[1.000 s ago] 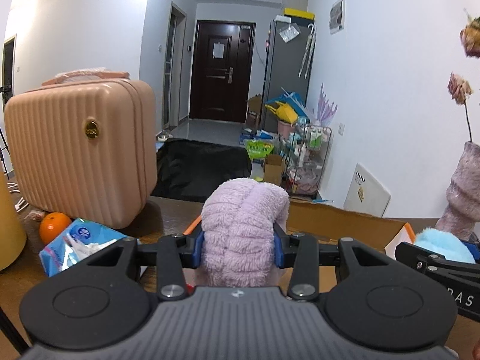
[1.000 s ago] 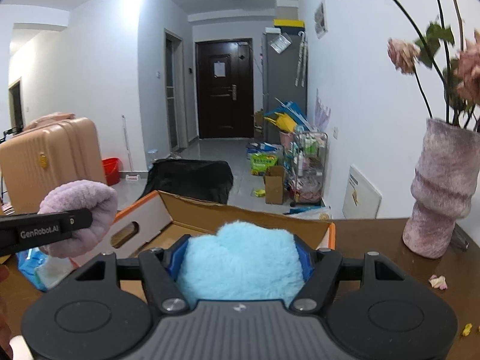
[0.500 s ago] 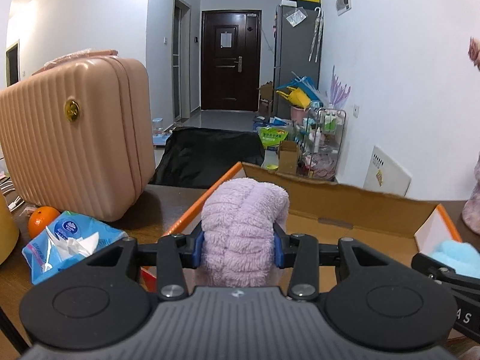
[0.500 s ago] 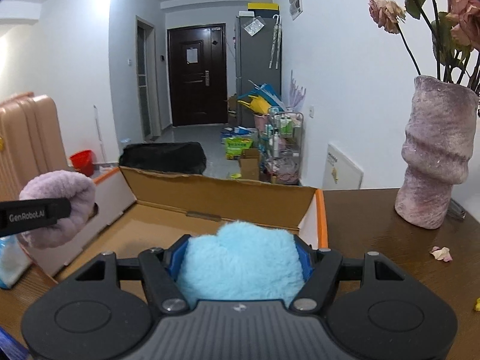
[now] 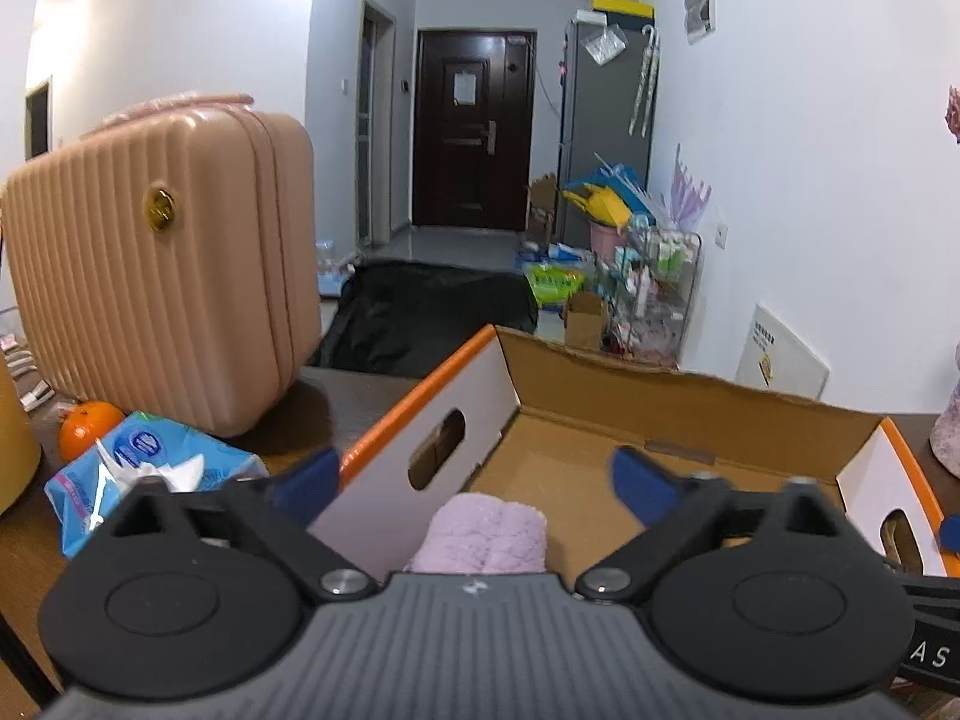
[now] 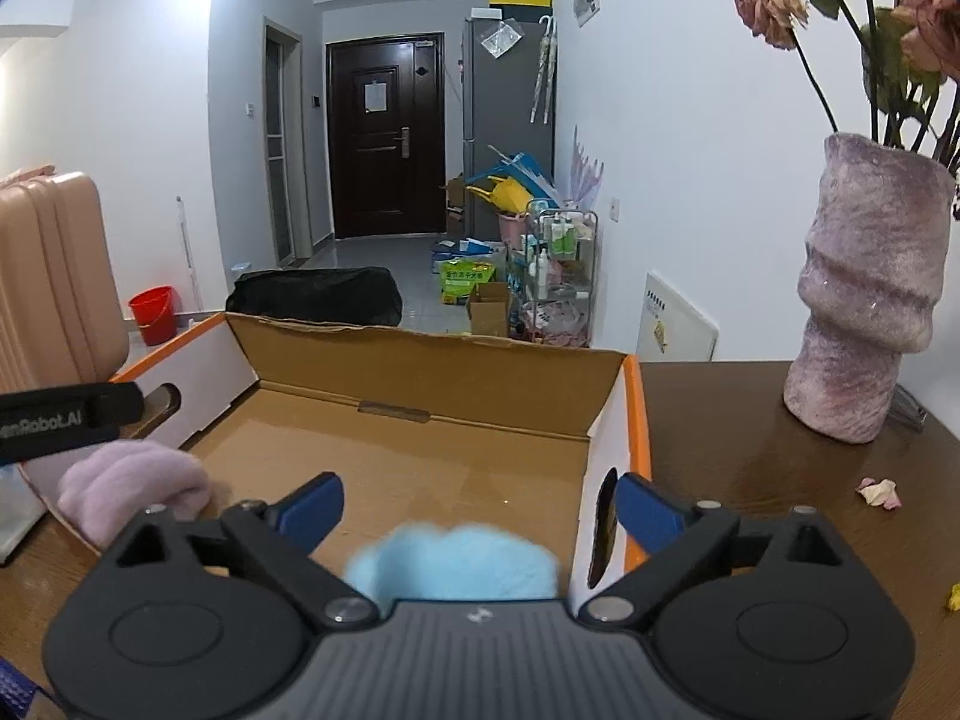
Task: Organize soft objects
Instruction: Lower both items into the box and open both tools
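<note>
An open cardboard box (image 5: pixel 690 414) with orange edges stands on the brown table; it also shows in the right wrist view (image 6: pixel 432 378). My left gripper (image 5: pixel 474 480) is open over the box's left end, and the lilac fluffy roll (image 5: pixel 486 540) lies free below it inside the box; the roll also shows in the right wrist view (image 6: pixel 132 486). My right gripper (image 6: pixel 480 507) is open over the box's right end, and the light blue fluffy piece (image 6: pixel 456 564) sits loose below it, blurred.
A pink ribbed suitcase (image 5: pixel 162 264), an orange (image 5: pixel 87 426) and a blue tissue pack (image 5: pixel 150 468) are left of the box. A mauve vase (image 6: pixel 870 312) with dried roses stands right of it, with fallen petals (image 6: pixel 879 489) on the table.
Both grippers have moved forward over the box and opened. The lilac roll and the blue piece have left the jaws and dropped into the box.
</note>
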The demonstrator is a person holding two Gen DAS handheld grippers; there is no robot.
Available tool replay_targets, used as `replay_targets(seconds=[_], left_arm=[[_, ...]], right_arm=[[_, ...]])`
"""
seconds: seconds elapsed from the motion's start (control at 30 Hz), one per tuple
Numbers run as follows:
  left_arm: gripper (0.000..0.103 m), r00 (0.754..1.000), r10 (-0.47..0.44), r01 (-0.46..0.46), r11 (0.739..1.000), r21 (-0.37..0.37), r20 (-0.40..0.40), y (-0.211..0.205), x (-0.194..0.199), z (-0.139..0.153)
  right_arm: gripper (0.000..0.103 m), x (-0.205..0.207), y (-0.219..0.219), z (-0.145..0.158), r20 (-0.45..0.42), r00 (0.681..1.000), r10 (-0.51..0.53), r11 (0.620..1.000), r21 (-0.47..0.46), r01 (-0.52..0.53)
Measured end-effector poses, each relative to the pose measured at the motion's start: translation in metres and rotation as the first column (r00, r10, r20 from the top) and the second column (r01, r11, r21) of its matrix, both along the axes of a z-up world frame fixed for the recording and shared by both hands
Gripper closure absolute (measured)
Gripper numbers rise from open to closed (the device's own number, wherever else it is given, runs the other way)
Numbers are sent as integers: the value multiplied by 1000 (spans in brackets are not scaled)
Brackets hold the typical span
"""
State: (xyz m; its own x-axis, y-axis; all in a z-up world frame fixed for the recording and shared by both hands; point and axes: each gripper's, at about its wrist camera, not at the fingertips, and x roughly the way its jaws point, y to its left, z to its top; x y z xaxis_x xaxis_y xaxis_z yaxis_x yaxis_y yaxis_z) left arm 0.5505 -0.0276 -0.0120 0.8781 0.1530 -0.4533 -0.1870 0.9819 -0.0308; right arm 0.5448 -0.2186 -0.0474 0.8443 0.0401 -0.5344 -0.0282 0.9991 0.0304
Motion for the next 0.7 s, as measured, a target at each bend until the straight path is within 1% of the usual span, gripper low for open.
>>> replay_targets(seconds=[0.1, 0.27, 0.53, 0.7], left_arm=[[0, 1000, 5, -6, 1000, 14, 25, -1, -5, 2], [0, 1000, 9, -10, 1000, 15, 16, -2, -5, 1], [0, 1000, 15, -15, 999, -42, 6, 8, -7, 7], [0, 1000, 15, -14, 996, -84, 18, 15, -18, 19]], right_arm=[[5, 0, 1, -1, -3, 1000, 3, 1000, -7, -3], [5, -1, 1, -1, 1, 1000, 4, 1000, -5, -4], [4, -6, 0, 5, 7, 1000, 4, 1000, -11, -3], [4, -13, -3, 17, 23, 1000, 3, 1000, 1, -3]])
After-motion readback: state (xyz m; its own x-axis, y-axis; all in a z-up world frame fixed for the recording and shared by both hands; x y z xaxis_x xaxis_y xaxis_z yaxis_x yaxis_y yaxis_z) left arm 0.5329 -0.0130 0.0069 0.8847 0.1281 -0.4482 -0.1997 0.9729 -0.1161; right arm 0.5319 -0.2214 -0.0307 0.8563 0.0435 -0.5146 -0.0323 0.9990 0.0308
